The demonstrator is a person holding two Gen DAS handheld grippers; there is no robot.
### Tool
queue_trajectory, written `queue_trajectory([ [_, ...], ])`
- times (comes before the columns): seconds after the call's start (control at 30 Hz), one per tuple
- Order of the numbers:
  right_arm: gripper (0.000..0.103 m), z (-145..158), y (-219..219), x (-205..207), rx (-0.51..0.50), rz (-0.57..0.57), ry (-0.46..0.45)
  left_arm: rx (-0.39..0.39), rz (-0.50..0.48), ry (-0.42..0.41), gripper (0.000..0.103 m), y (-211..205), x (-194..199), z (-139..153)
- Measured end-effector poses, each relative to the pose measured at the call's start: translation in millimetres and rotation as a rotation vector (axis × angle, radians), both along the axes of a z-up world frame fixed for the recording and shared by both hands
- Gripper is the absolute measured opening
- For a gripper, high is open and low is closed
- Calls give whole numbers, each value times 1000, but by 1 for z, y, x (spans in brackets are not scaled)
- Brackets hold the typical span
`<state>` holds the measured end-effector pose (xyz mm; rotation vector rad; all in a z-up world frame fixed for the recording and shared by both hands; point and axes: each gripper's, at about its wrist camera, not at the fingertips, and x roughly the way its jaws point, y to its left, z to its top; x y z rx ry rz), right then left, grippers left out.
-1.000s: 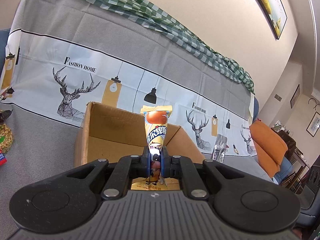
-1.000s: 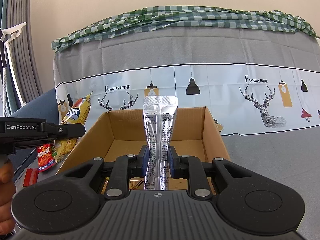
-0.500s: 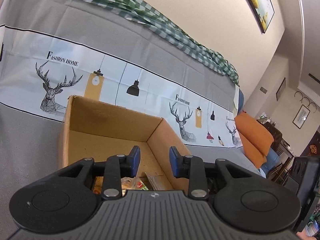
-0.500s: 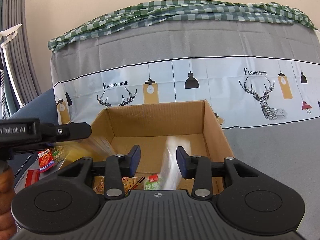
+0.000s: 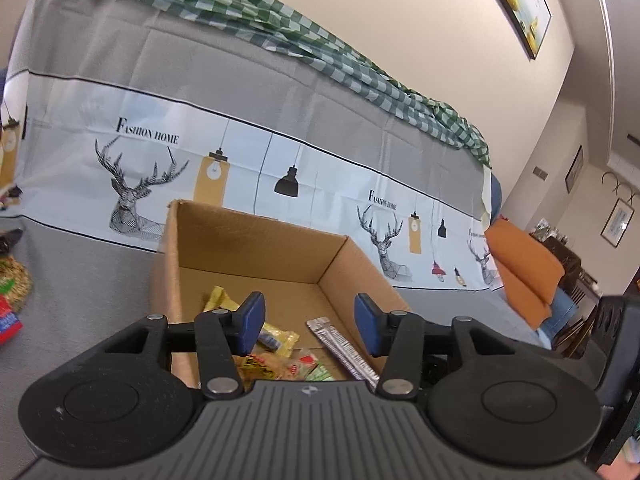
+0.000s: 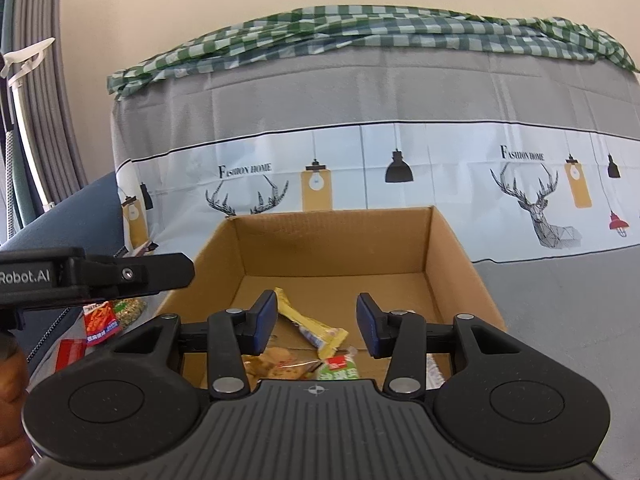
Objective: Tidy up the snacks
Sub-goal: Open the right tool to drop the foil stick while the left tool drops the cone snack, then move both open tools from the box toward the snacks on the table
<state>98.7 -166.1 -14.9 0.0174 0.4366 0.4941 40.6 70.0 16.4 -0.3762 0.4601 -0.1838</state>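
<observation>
Both claws opening, empty, above the snack box

Both wrist views look down, close, into 1 cardboard box.

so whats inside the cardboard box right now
Inside the cardboard box: a yellow snack packet, a cookie packet, a green-and-red packet and a silver foil pouch. The gripper bodies cover the box's near end, so anything there is hidden.
</observation>
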Motion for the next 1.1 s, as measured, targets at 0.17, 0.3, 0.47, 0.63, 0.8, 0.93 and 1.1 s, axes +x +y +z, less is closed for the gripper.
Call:
queue_trajectory([
  [0.17, 52, 1, 15, -10, -2, 20, -4, 46, 11, -4, 60, 7, -14, 2],
  [0.3, 53, 2, 27, -19, 4, 37, -1, 90, 10, -8, 59, 13, -26, 5],
  [0.47, 53, 4, 48, -28, 19, 52, 10, 95, 16, -14, 31, 27, -40, 8],
  [0.63, 52, 4, 72, -37, 50, 77, 22, 70, 65, -26, 22, 49, -52, 14],
  [0.8, 50, 5, 102, -46, 70, 118, 13, 34, 144, -20, 22, 76, -63, 18],
  [0.93, 33, 4, 125, -52, 85, 158, 16, -12, 223, 5, 20, 103, -70, 17],
  [1.1, 27, -1, 154, -60, 84, 212, 21, -82, 353, 73, 20, 140, -77, 10],
])
